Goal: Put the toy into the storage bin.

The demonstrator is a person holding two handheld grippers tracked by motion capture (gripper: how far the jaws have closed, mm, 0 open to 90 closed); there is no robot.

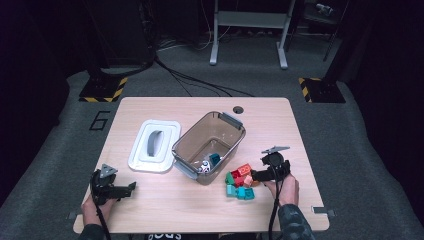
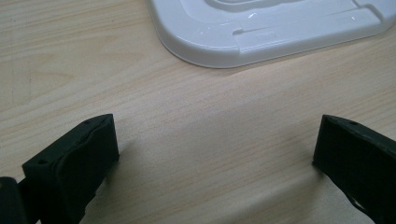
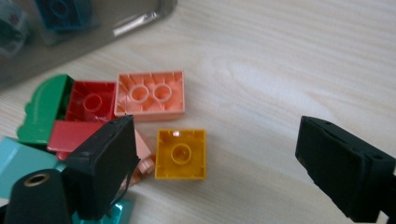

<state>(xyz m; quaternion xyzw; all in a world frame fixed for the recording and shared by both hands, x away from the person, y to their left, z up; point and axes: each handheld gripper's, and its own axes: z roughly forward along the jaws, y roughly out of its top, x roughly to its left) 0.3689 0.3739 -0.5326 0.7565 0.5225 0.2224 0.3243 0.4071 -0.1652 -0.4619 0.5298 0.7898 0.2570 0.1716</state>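
White lid [image 2: 261, 32] cut off by the left gripper view's top edge

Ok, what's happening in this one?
A person is sorting toy bricks at a table. The right gripper hovers low over the pile with its jaws wide apart around a yellow brick, not gripping it. A couple of bricks already lie in the clear bin; its white lid lies beside it. The left gripper rests open near the lid.

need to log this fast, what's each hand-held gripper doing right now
left hand-held gripper: open, holding nothing, over bare table
right hand-held gripper: open, holding nothing, yellow brick between its jaws
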